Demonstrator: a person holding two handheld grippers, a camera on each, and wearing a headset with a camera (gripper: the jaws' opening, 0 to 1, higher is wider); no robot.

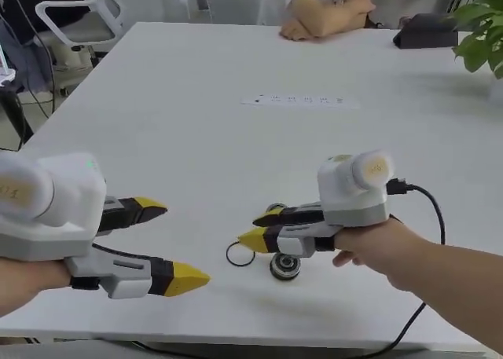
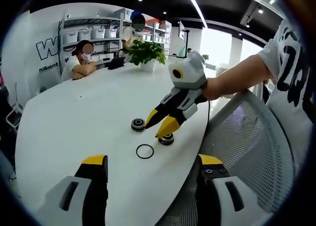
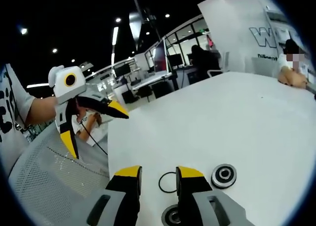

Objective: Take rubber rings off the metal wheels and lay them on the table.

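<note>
A loose black rubber ring [image 1: 240, 254] [image 2: 144, 151] lies flat on the white table [image 1: 236, 139]. Right of it stands a small metal wheel [image 1: 284, 266] [image 2: 166, 139] [image 3: 172, 215] with a dark rim. A second wheel [image 2: 138, 124] [image 3: 223, 176] sits a little farther off, mostly hidden behind a jaw in the head view. My right gripper [image 1: 261, 225] [image 2: 157, 124] [image 3: 159, 174] hovers just above ring and wheels, narrowly open and holding nothing. To the left, near the front edge, my left gripper [image 1: 177, 241] [image 2: 152, 161] [image 3: 96, 132] is wide open and empty.
A white power strip [image 1: 299, 101] lies mid-table. A person's folded arms [image 1: 322, 17] rest on the far edge, beside a black pouch [image 1: 424, 33] and a plant [image 1: 479, 37]. A black cable [image 1: 428, 210] trails from the right gripper. A mesh chair back [image 2: 247, 137] stands at the near edge.
</note>
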